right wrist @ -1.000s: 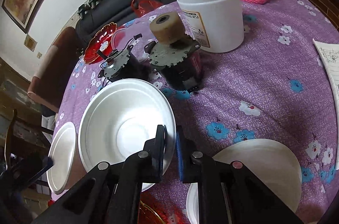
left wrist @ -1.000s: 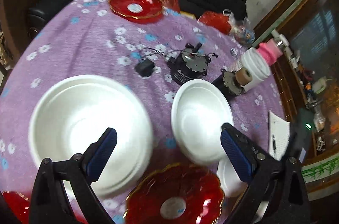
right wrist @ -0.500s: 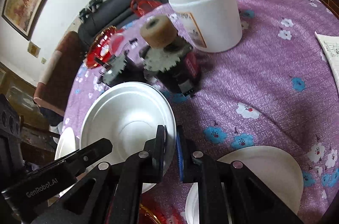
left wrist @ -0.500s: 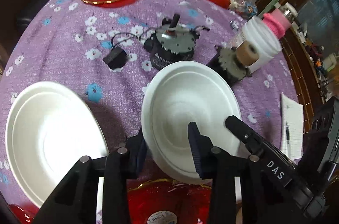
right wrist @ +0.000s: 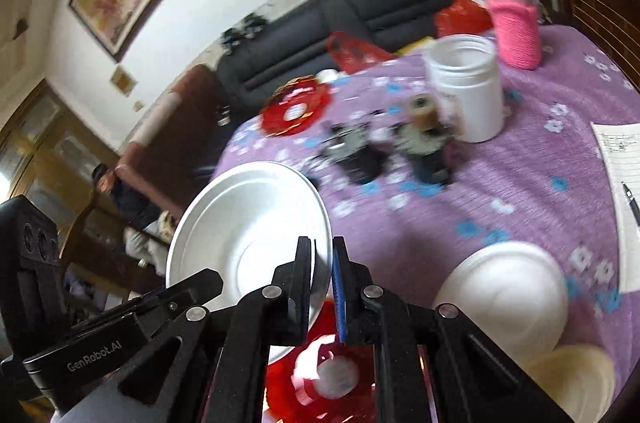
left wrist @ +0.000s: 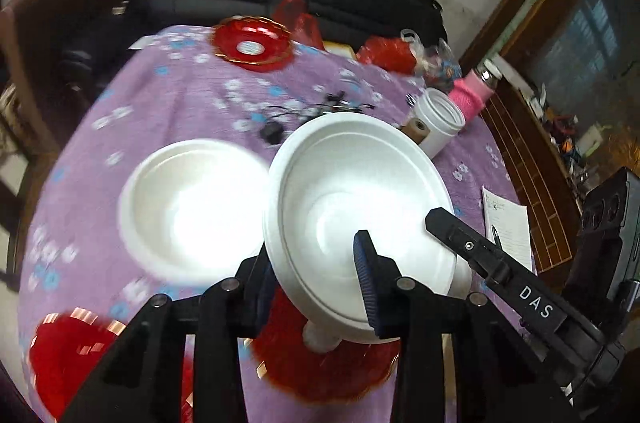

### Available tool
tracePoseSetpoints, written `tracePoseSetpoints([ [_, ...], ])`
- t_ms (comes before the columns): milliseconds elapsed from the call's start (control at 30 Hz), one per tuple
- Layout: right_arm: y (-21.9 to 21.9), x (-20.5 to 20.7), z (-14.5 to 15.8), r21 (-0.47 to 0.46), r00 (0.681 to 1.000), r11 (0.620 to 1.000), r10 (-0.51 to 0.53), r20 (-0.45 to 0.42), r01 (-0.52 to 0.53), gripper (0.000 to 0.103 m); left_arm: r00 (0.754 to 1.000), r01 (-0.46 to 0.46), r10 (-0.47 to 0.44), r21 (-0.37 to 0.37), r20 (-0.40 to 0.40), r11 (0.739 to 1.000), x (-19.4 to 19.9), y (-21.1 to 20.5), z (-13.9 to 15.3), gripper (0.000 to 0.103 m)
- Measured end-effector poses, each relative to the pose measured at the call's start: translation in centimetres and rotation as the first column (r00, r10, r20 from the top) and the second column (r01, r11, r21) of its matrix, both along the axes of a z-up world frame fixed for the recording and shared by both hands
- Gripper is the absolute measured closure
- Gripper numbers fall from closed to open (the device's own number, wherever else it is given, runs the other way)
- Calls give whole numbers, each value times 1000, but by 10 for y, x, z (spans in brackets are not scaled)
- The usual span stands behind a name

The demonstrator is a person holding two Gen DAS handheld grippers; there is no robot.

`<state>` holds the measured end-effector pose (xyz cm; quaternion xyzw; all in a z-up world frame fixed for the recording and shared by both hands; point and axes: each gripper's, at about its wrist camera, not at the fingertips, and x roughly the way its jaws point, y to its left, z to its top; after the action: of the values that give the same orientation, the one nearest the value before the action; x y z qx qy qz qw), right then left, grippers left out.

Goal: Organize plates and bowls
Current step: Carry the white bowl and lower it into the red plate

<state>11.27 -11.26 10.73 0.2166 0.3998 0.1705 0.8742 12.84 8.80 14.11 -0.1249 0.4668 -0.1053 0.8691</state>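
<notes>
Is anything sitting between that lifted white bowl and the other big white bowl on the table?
Nothing visible. The lifted white bowl, gripped by both tongs, hangs right beside the other white bowl, with only purple tablecloth around. The motors and cables lie farther back.

White bowls: 3 – one held [left wrist: 352, 199], one left [left wrist: 192, 207], one right [right wrist: 504, 295]. Red dishes: 3 – far [left wrist: 252, 43], near middle [left wrist: 320, 367], near left [left wrist: 68, 351]. Motors: 2 [right wrist: 352, 151] [right wrist: 428, 147]. White jar: 1 [right wrist: 464, 87]. Grippers: 2 [left wrist: 316, 279] [right wrist: 322, 287].

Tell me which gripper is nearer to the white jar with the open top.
Right. The right gripper grips the lifted white bowl's rim on the side facing the white jar; the left gripper clamps the bowl's opposite rim, farther from the jar.
</notes>
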Motion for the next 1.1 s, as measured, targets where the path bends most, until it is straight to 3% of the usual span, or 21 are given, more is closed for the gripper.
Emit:
tracePoseSetpoints([
  [233, 85, -50, -1, -29, 987, 987, 161, 4, -160, 91, 991, -131, 131, -4, 28, 991, -78, 82, -3, 68],
  [500, 167, -86, -55, -47, 956, 960, 271, -110, -277, 91, 964, -265, 265, -23, -30, 964, -135, 157, -50, 67],
  [833, 205, -101, -98, -119, 934, 936, 306, -186, -331, 90, 930, -354, 351, -15, -108, 935, -160, 187, -102, 62],
  [967, 208, -105, -97, -161, 939, 930, 307, -156, -331, 88, 929, -365, 365, 4, -63, 931, -165, 185, -98, 56],
  [1100, 209, -112, -96, -188, 948, 930, 298, -116, -315, 82, 924, -383, 382, 13, 19, 924, -177, 183, -82, 41],
])
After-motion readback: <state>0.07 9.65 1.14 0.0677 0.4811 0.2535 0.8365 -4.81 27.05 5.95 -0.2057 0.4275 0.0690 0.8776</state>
